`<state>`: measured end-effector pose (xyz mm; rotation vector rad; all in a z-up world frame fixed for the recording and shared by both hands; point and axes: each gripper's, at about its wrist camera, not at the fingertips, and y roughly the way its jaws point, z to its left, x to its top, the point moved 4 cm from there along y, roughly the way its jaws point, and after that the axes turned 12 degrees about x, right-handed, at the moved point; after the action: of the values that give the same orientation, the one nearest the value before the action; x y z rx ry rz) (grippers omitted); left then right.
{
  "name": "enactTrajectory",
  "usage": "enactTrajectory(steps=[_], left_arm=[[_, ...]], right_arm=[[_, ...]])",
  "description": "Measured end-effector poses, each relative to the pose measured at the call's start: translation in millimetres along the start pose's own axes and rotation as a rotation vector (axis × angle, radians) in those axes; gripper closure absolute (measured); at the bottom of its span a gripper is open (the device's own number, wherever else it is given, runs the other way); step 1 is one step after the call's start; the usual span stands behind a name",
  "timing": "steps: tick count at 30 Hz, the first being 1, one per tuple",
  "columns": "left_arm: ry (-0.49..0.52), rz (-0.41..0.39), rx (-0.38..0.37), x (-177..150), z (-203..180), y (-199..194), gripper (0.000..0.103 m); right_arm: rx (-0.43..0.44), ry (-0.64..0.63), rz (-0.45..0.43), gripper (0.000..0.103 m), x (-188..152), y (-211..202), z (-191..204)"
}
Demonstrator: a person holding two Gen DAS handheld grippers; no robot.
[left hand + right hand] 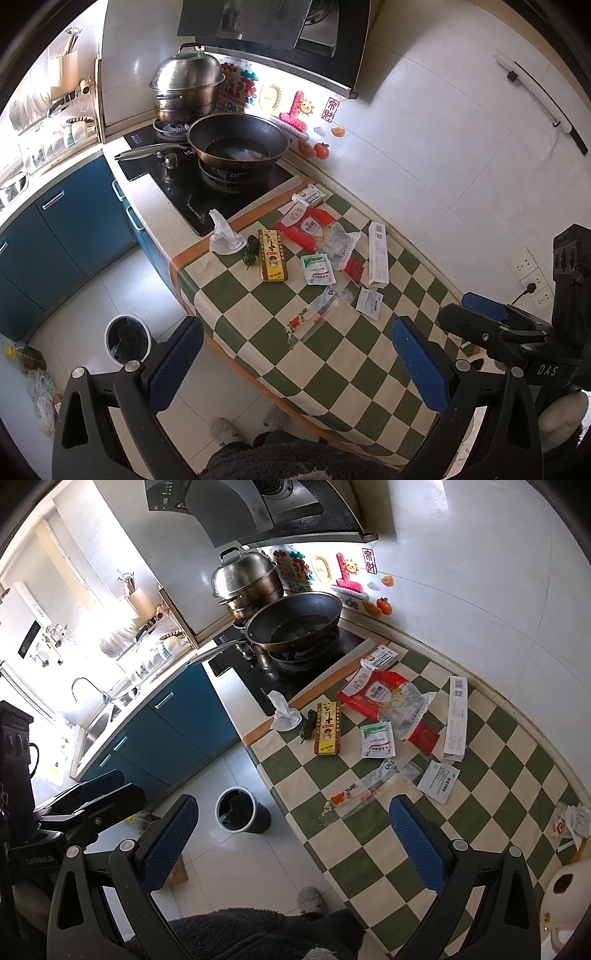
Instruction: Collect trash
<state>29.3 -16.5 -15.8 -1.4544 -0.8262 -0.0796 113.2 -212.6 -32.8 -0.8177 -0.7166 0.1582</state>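
Trash lies on the green-and-cream checked counter (258, 350): a crumpled white tissue (225, 236), a yellow box (272, 255), a red-and-clear bag (321, 232), small white sachets (317, 269), a long white box (377, 254) and a clear wrapper (314, 317). A lined trash bin (127, 338) stands on the floor left of the counter. My left gripper (295, 365) is open and empty, held above the counter's near edge. My right gripper (291, 845) is open and empty, also above the near edge; it shows the same trash, with the wrapper (365, 786) closest and the bin (238, 810).
A stove with a dark wok (238, 142) and a steel steamer pot (188, 86) sits behind the trash. Blue cabinets (55, 236) run along the left. More wrappers (569, 821) and a white appliance (569, 890) lie at the counter's right end. Slippered feet (225, 432) stand below.
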Motion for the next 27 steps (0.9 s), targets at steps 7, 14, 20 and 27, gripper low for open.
enactTrajectory(steps=[7, 14, 20, 27], left_arm=[[0.0, -0.001, -0.003, 0.1, -1.3, 0.0, 0.0], [-0.003, -0.001, -0.005, -0.8, -0.7, 0.5, 0.0], [-0.002, 0.003, -0.015, -2.7, 0.7, 0.9, 0.0], [0.035, 0.01, 0.068, -0.3, 15.5, 21.0, 0.0]], right_arm=[[0.001, -0.001, 0.0, 0.0, 0.0, 0.9, 0.1], [0.003, 0.0, 0.001, 0.0, -0.5, 1.7, 2.9], [0.006, 0.001, 0.002, 0.0, -0.4, 2.8, 2.2], [-0.027, 0.055, -0.025, 0.0, -2.1, 6.8, 3.0]])
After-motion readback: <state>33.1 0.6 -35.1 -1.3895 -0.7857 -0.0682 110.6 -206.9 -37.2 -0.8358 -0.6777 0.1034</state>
